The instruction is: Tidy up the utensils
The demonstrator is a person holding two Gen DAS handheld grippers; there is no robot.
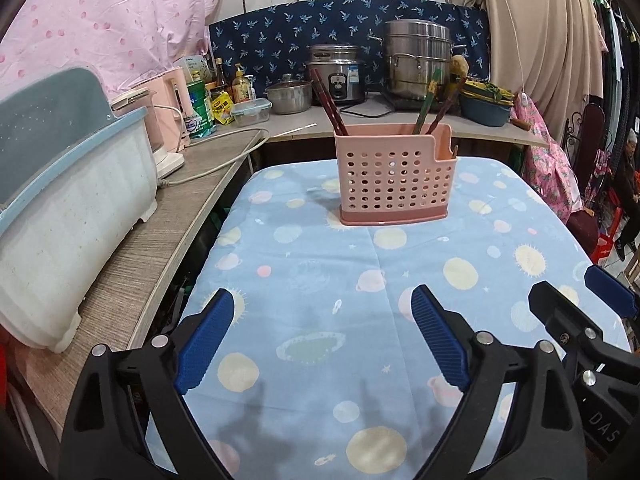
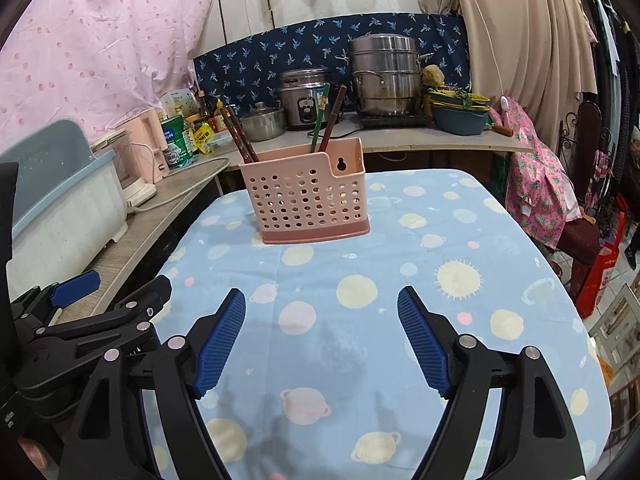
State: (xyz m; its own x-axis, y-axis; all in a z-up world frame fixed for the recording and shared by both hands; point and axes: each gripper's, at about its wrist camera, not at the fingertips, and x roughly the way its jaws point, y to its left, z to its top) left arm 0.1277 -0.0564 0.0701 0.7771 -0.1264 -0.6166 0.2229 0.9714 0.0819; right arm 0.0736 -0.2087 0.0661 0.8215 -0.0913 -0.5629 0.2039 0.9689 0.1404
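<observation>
I see a pink holder full of little holes standing upright on my worktop, which has a blue cloth with planets and suns on it. The holder is at the far end of the cloth, well apart from both of my tongs.

Dark red chopsticks lean out of the left side of the holder. A green stick and a dark red stick lean out of the right side. Something lumpy sits near the top of them, but I cannot tell if it is on a stick or behind it.

My left tongs are wide open with nothing between the blue pads, just the cloth below. My right tongs are wide open too, and they hold nothing. The two tongs sit side by side near my end of the worktop.

Behind the worktop there is a rice cooker and a big steel pot.
</observation>
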